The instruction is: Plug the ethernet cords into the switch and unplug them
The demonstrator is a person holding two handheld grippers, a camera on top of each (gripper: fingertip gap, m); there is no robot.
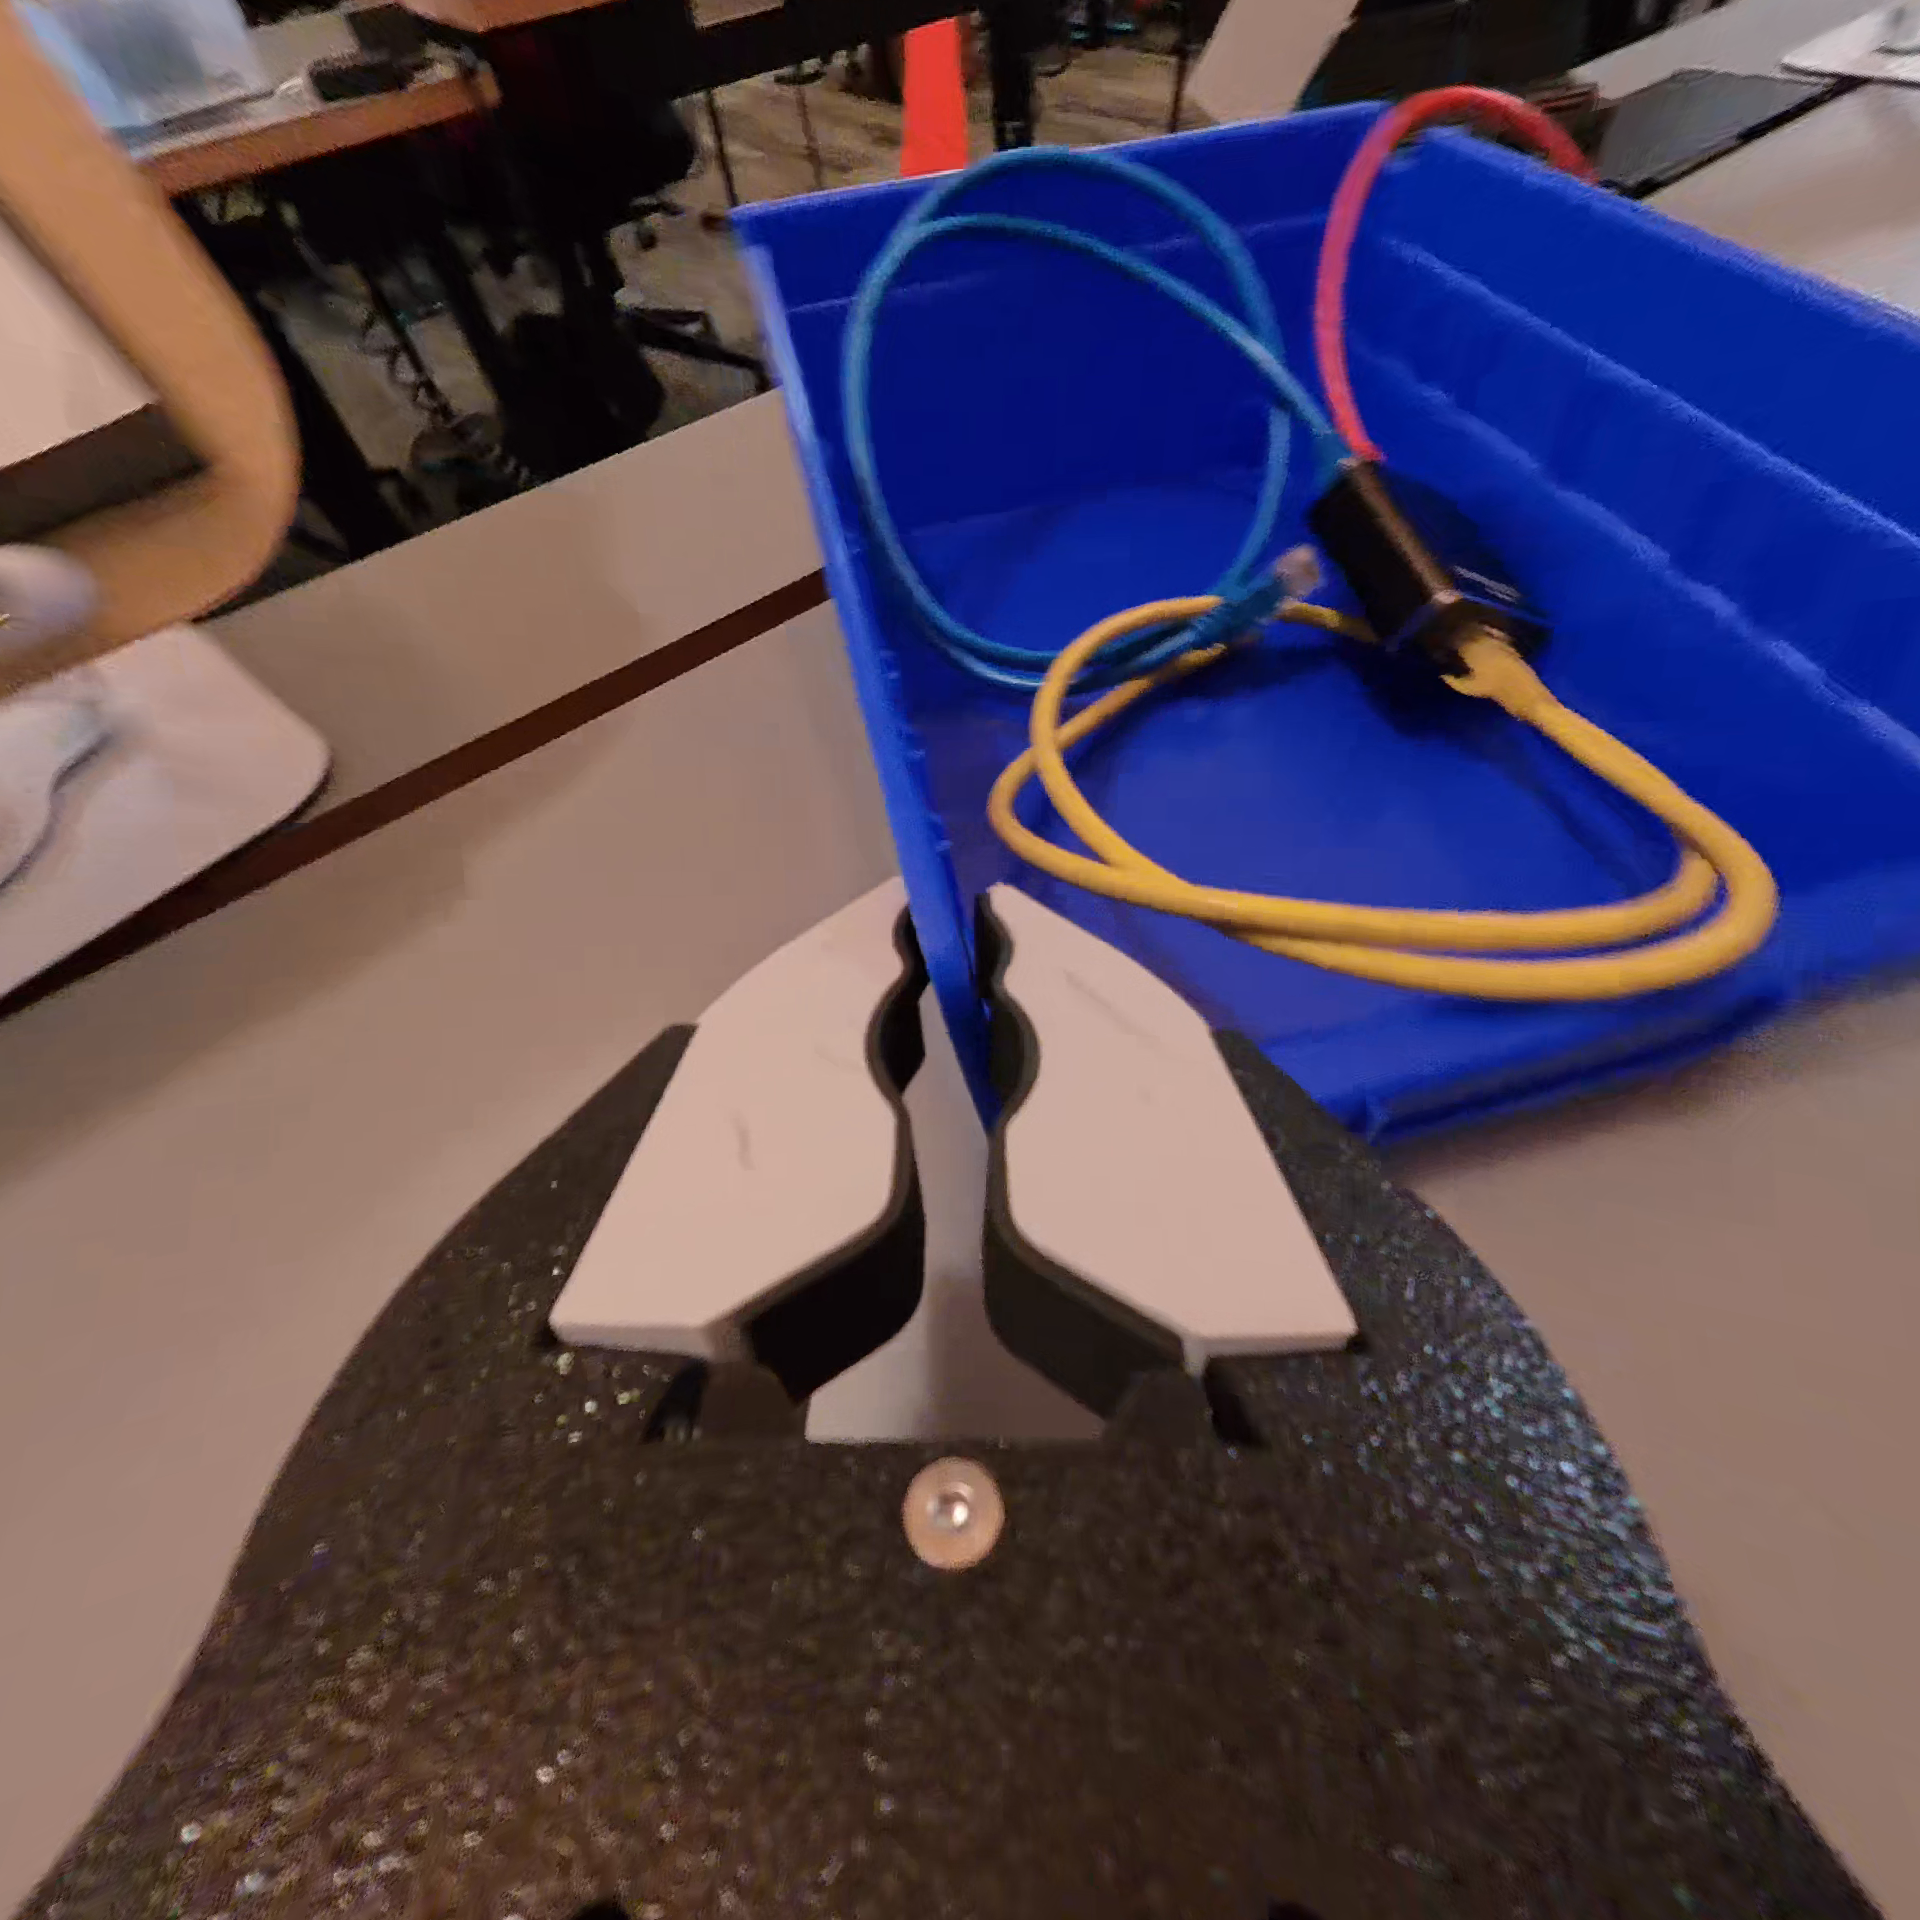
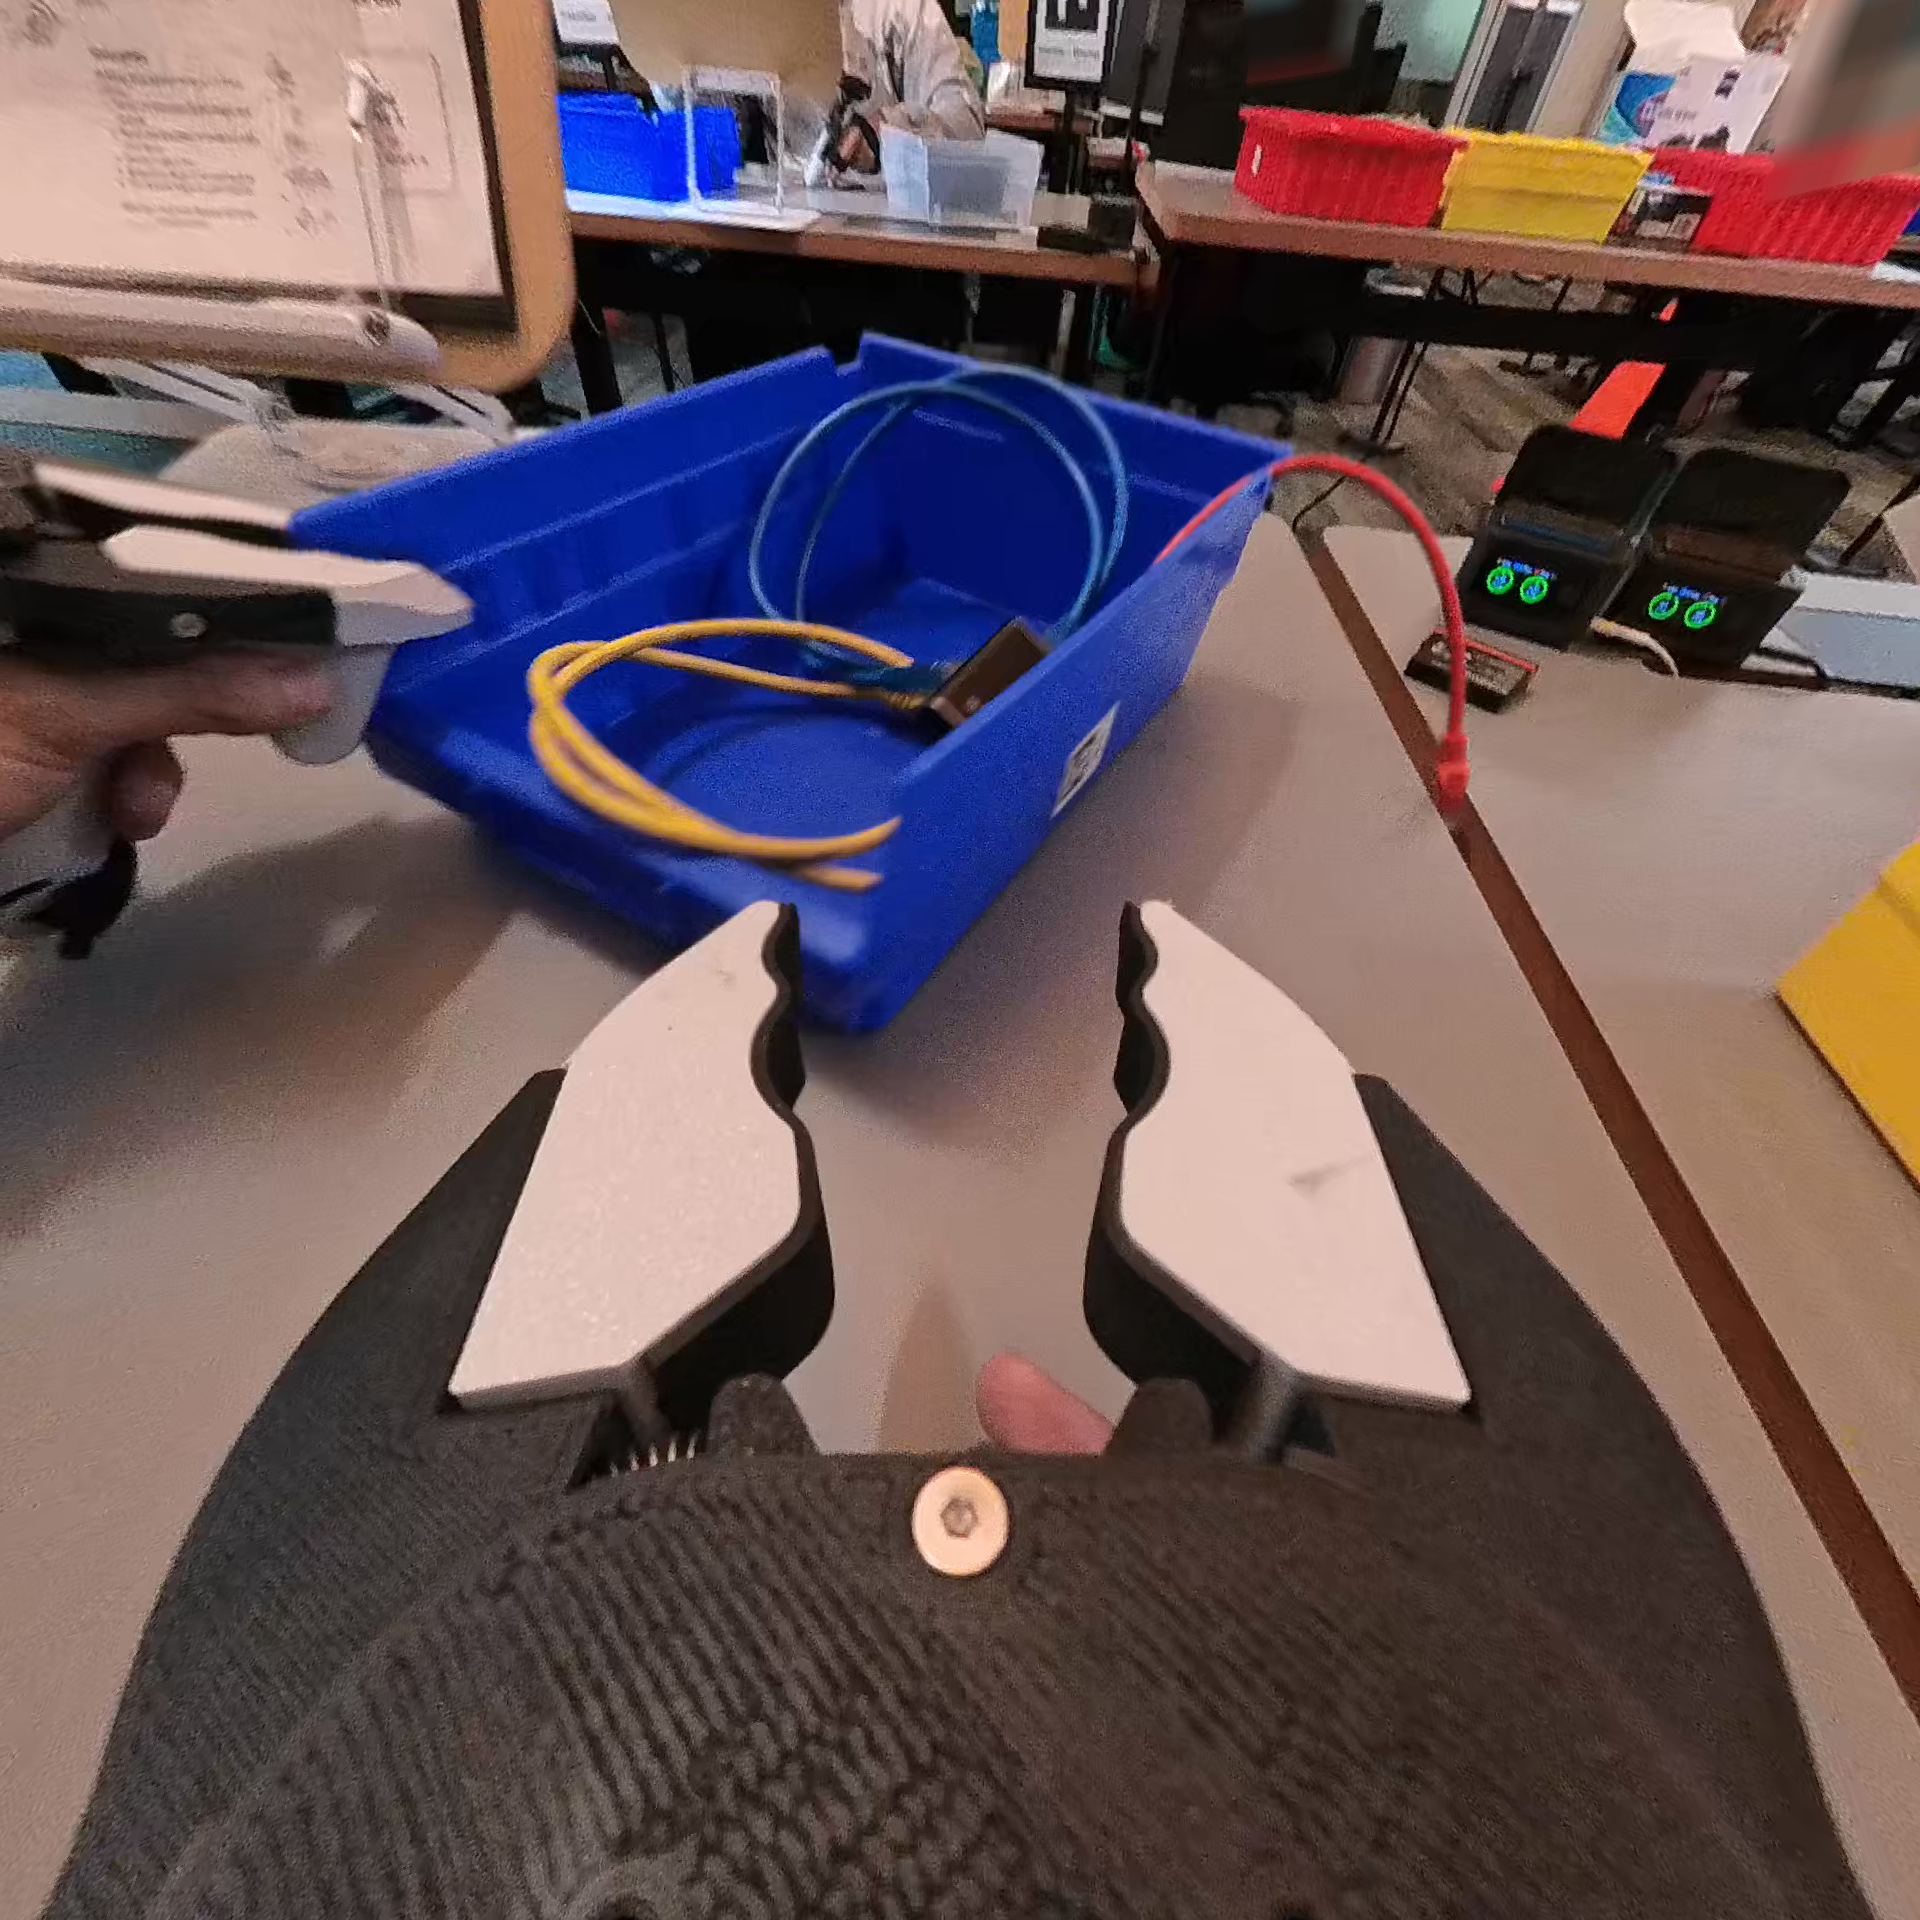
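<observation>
The left gripper [image 1: 951,940] reaches forward from the lower centre of its own view, its two pale fingers [image 1: 779,1122] drawn close together with the near wall of the blue bin [image 1: 1621,436] pinched between their tips. In the right wrist view the same tool enters from the left edge of the frame, level with the bin's rim and held by a hand [image 2: 94,748].

The right gripper [image 2: 956,925] points along the grey table [image 2: 1299,935] from the bottom of its view, jaws spread wide and holding nothing, its tips just short of the bin's near corner. A fingertip [image 2: 1023,1408] shows between the bases of the jaws.

Three ethernet cords are in sight. The blue cord [image 1: 1049,416] and the yellow cord [image 1: 1382,935] are each coiled in loops on the bin floor. The red cord [image 2: 1439,623] arches out over the bin's right rim, its plug hanging at the table seam. One small black switch [image 1: 1403,571] sits in the bin, centre right in the left view; the red and yellow cords run into opposite ends of it, while the blue cord's clear plug lies loose just beside it.

In the upper right of the right view stand two red baskets [image 2: 1340,166] with one yellow basket [image 2: 1538,187] between them.
</observation>
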